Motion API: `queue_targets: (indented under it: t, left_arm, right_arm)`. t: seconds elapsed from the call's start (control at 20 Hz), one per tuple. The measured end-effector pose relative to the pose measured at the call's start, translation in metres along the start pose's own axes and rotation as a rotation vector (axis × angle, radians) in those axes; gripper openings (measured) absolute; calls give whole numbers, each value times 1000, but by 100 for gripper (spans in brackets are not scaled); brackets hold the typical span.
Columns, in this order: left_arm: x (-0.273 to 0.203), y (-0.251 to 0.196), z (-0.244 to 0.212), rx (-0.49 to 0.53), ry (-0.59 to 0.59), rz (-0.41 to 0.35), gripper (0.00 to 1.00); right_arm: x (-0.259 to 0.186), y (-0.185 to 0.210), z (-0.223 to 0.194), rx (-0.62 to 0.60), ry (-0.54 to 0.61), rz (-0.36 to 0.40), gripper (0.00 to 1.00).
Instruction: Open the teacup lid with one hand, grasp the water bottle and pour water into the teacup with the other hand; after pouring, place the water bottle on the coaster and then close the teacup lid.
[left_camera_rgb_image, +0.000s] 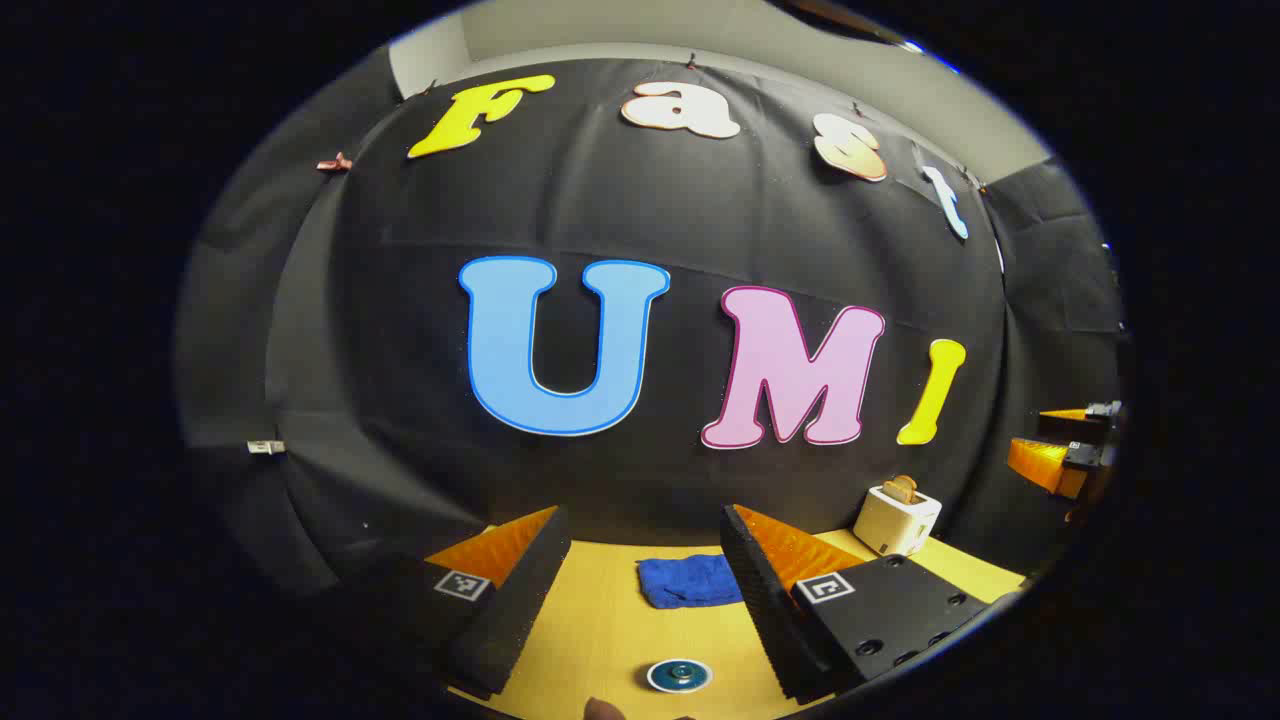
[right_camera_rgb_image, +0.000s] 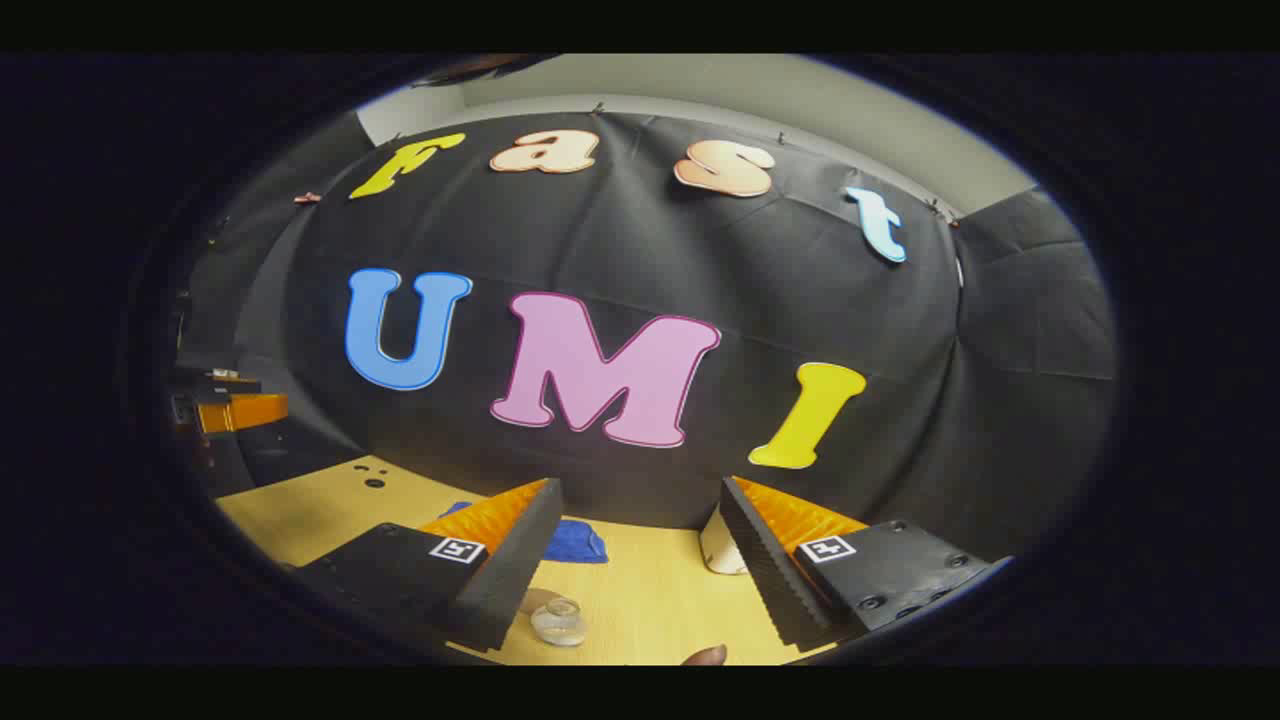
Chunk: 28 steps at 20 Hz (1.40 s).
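In the left gripper view my left gripper (left_camera_rgb_image: 643, 515) is open above the yellow table (left_camera_rgb_image: 600, 630), with nothing between its fingers. Below the gap lies a small round teal disc with a pale rim (left_camera_rgb_image: 679, 675); I cannot tell whether it is the coaster or a lid. In the right gripper view my right gripper (right_camera_rgb_image: 640, 485) is open and empty too. A small clear glass vessel (right_camera_rgb_image: 558, 620) stands on the table by its left finger. A brown rounded tip (right_camera_rgb_image: 705, 655) pokes in at the bottom edge, as does one in the left gripper view (left_camera_rgb_image: 603, 710).
A folded blue cloth (left_camera_rgb_image: 690, 582) lies toward the back of the table, also seen as the blue cloth (right_camera_rgb_image: 572, 542). A white toaster (left_camera_rgb_image: 897, 517) stands at the back right; the toaster (right_camera_rgb_image: 722, 545) is partly behind the right finger. The other gripper (left_camera_rgb_image: 1065, 450) shows at the right edge.
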<state>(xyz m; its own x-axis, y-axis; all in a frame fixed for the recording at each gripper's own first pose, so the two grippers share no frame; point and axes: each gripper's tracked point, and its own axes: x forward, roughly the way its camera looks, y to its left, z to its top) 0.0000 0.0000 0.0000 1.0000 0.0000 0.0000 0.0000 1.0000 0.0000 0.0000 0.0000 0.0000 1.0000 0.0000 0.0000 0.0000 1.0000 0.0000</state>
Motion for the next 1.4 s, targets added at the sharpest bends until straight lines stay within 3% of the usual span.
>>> queue_targets:
  t: [0.25, 0.9, 1.1, 1.4]
  left_arm:
    - [-10, -20, 4, 90, -25, -45, 95]
    - [-10, -33, -9, 54, 14, -74, 95]
    - [-6, -36, -52, 50, 62, -77, 95]
    - [9, -54, -158, 89, 156, -120, 94]
  right_arm:
    - [-1, 7, -1, -5, -8, 30, 98]
    - [-8, 10, -12, 11, -9, 43, 96]
    - [-10, 18, -32, 16, 16, 55, 96]
    - [-19, 27, -82, 11, 112, 74, 98]
